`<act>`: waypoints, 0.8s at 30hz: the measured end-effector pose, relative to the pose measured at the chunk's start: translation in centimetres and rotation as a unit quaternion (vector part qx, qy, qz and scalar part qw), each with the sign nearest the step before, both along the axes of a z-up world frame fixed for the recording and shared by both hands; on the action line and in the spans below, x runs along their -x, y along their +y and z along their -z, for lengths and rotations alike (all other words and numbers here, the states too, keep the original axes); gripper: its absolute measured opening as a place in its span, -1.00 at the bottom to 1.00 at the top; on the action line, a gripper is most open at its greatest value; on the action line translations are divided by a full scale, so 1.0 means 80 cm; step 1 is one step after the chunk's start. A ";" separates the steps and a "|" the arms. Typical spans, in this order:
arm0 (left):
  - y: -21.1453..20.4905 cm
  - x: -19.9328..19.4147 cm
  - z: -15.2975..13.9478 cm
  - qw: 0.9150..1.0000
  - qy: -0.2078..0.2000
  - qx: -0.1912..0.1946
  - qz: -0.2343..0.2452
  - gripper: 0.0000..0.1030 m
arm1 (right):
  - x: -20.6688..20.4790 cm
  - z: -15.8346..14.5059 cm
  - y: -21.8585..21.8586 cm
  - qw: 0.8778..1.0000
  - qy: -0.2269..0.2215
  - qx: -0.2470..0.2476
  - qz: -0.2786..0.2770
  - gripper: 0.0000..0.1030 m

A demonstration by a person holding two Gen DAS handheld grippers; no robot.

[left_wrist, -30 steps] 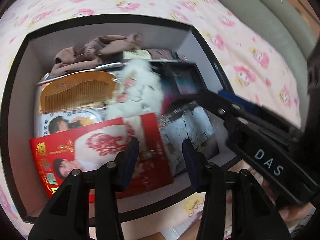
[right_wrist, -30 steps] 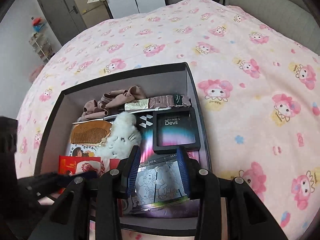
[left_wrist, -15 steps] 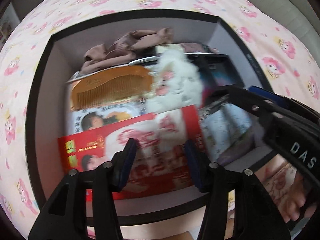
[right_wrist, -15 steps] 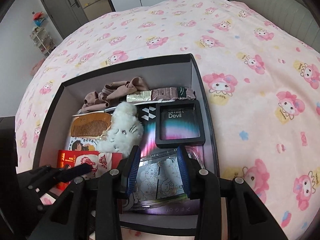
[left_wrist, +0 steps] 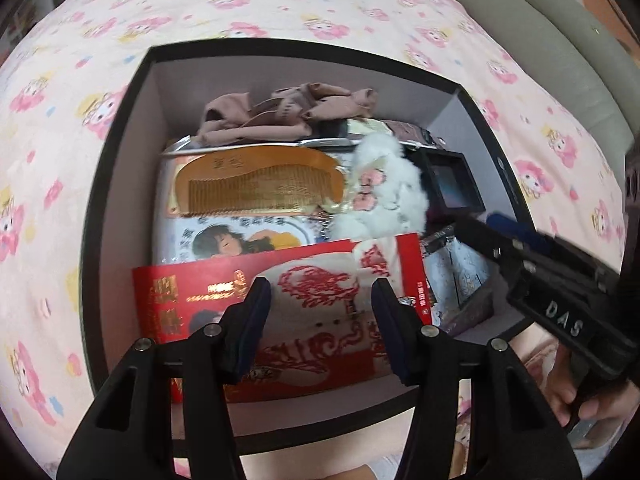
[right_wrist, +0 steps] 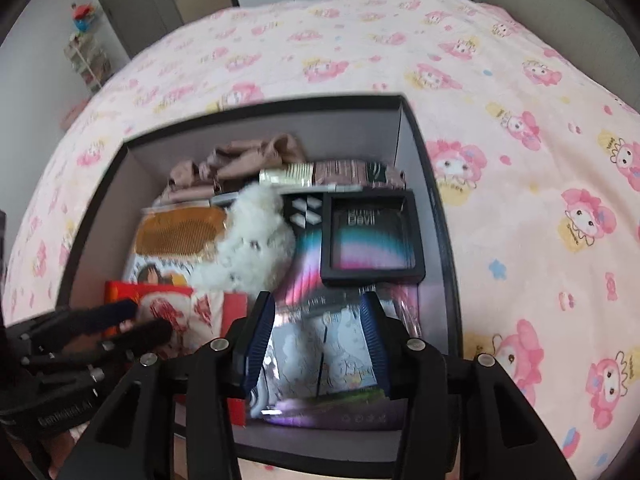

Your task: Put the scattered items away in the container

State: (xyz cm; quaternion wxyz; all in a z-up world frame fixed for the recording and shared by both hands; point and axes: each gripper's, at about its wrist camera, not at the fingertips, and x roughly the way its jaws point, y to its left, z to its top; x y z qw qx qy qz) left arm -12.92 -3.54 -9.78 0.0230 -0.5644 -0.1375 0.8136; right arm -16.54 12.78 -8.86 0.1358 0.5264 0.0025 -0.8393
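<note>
A black box [left_wrist: 100, 208] with a grey inside sits on the pink bedcover. It holds a wooden comb [left_wrist: 260, 184], a white fluffy toy [left_wrist: 384, 196], brown cloth [left_wrist: 288, 116], a black framed case [right_wrist: 372, 240] and a red packet [left_wrist: 192, 292]. My left gripper [left_wrist: 320, 292] hovers open over the red packet, gripping nothing. My right gripper [right_wrist: 316, 304] hangs over a cartoon card pack [right_wrist: 320, 356] near the box's front right corner. Its jaws are opening, and the pack shows between them without being pressed. Each gripper appears in the other's view: right gripper [left_wrist: 488, 226], left gripper [right_wrist: 144, 320].
The bedcover [right_wrist: 520, 200] spreads around the box on all sides. A grey padded headboard [left_wrist: 560, 52] lines the right. A person's hand [left_wrist: 592, 408] holds the right gripper at the lower right. A door and shelves stand far off at the back left.
The left gripper has slid left over the red packet and its jaws stand wider. The right gripper's jaws have spread apart over the card pack; it has barely moved.
</note>
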 end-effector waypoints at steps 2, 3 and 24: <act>0.006 0.003 0.006 1.000 -0.014 0.022 0.002 0.04 | 0.004 -0.001 0.000 1.000 0.005 -0.003 0.004 -0.22; 0.005 0.005 0.012 0.999 -0.028 0.036 -0.003 0.04 | 0.007 0.003 -0.002 1.000 -0.003 -0.006 0.002 -0.22; -0.011 -0.024 -0.105 0.977 0.170 0.111 -0.068 0.99 | -0.018 -0.078 0.011 0.992 0.119 -0.009 0.033 0.43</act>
